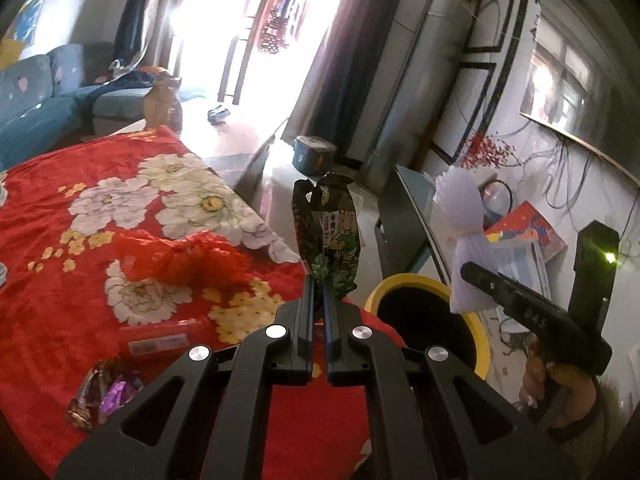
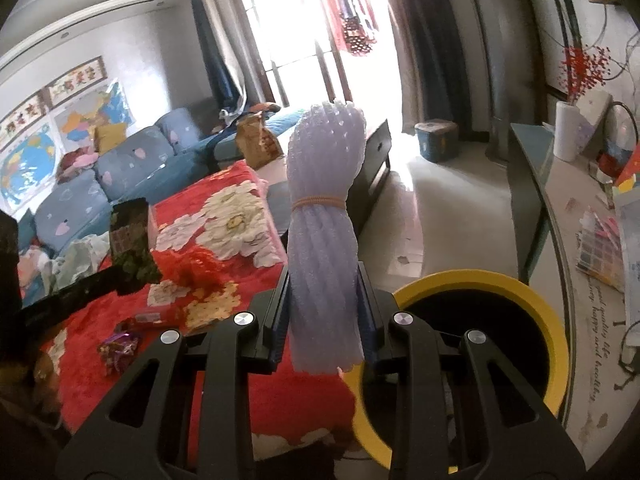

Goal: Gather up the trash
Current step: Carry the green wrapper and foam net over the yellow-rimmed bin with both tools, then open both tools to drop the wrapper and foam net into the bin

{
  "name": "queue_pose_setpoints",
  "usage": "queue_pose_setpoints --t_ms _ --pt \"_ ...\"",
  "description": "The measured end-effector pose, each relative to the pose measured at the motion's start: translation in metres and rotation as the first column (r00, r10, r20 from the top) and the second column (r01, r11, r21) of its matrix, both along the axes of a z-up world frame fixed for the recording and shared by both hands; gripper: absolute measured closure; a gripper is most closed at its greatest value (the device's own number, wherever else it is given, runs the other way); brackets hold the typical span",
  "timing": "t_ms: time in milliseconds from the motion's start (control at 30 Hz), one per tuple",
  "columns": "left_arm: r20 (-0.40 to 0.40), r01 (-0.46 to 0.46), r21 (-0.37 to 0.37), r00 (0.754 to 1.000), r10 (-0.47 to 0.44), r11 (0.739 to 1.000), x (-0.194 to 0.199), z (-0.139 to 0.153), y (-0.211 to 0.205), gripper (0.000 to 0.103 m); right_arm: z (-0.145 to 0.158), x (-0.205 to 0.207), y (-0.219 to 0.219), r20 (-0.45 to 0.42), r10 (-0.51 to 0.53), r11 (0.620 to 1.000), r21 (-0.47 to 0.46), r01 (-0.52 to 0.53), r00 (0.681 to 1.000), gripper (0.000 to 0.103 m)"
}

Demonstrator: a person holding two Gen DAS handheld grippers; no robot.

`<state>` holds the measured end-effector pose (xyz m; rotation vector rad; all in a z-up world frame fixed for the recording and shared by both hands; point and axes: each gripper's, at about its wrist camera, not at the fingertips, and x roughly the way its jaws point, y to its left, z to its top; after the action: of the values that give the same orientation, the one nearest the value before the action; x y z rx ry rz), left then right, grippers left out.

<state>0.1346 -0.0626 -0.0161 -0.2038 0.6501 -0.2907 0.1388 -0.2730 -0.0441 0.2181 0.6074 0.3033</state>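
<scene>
My left gripper (image 1: 318, 280) is shut on a dark snack wrapper (image 1: 328, 228) with a cartoon figure, held upright past the edge of the red flowered cloth (image 1: 80, 184). My right gripper (image 2: 322, 280) is shut on a bundle of pale purple foam netting (image 2: 326, 216) tied with a rubber band. A yellow-rimmed bin (image 2: 532, 304) with a black inside stands just right of and below both; in the left wrist view the yellow-rimmed bin (image 1: 476, 320) shows beside the right gripper (image 1: 480, 276) and its foam netting (image 1: 466, 232). In the right wrist view the snack wrapper (image 2: 134, 244) appears at the left.
On the cloth lie a crumpled red net bag (image 1: 180, 256), a red packet (image 1: 160, 340) and a purple foil wrapper (image 1: 104, 396). A blue sofa (image 2: 120, 176) stands behind, a glass-topped console (image 2: 576, 240) with papers at the right, and a blue box (image 2: 436, 140) on the floor.
</scene>
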Motion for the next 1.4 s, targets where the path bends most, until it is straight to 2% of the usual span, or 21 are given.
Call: queue_pose_setpoints --t_ms 367,733,1400 --pt "-0.018 0.08 0.032 0.997 -0.08 0.996 0.001 -0.01 -0.036 0.099 -0.011 -0.001 -0.031 -0.02 -0.074 0.997 0.003 0.074 0.997 0.08" --pt "-0.05 0.178 0.064 0.983 -0.175 0.982 0.004 -0.026 -0.085 0.099 -0.029 0.004 -0.068 -0.073 -0.157 0.987 0.011 0.158 0.985 0.079" --pt "-0.153 0.344 0.107 0.933 -0.326 0.933 0.014 -0.072 -0.164 0.099 -0.079 0.009 -0.116 -0.225 -0.219 0.973 0.022 0.23 0.949 0.079"
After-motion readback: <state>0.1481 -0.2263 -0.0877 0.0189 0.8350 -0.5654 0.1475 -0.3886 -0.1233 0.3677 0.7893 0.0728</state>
